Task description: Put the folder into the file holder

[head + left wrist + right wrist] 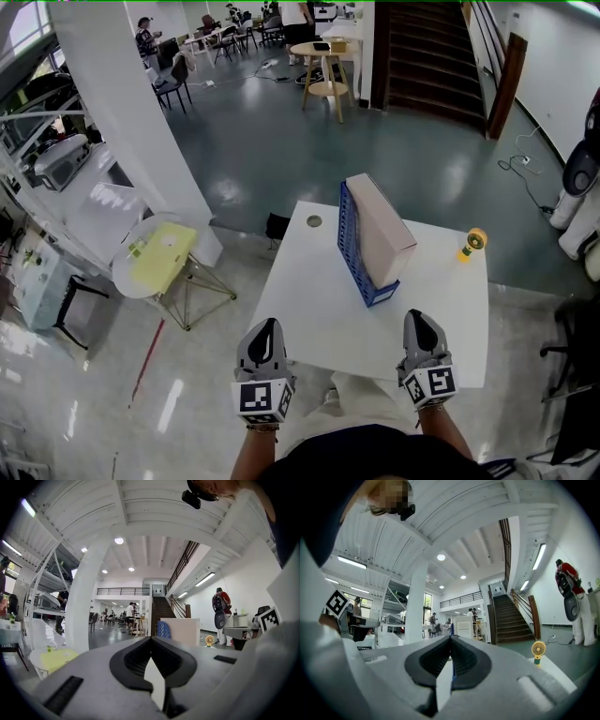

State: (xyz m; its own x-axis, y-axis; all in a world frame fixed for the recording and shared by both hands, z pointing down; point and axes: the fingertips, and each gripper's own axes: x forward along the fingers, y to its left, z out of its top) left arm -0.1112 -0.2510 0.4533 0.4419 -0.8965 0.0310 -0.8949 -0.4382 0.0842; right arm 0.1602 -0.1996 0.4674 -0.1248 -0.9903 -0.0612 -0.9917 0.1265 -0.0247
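Note:
A thick beige folder (pixel 384 230) stands upright inside the blue file holder (pixel 349 236) in the middle of the white table (pixel 309 319). My left gripper (pixel 265 326) is near the table's front edge, shut with nothing between its jaws. My right gripper (pixel 418 319) is level with it on the right, also shut and empty. Both are well short of the holder. In the left gripper view the folder (pixel 181 631) and the holder (pixel 163 629) show beyond my left gripper (pixel 151 639). The right gripper view has the folder (pixel 465 629) just past my right gripper (pixel 451 638).
A small yellow fan (pixel 473 242) stands at the table's right edge, and a round cable hole (pixel 314 221) lies near its far left corner. A round side table (pixel 159 253) and a white pillar (pixel 122 103) stand to the left. A person (pixel 219 613) stands far right.

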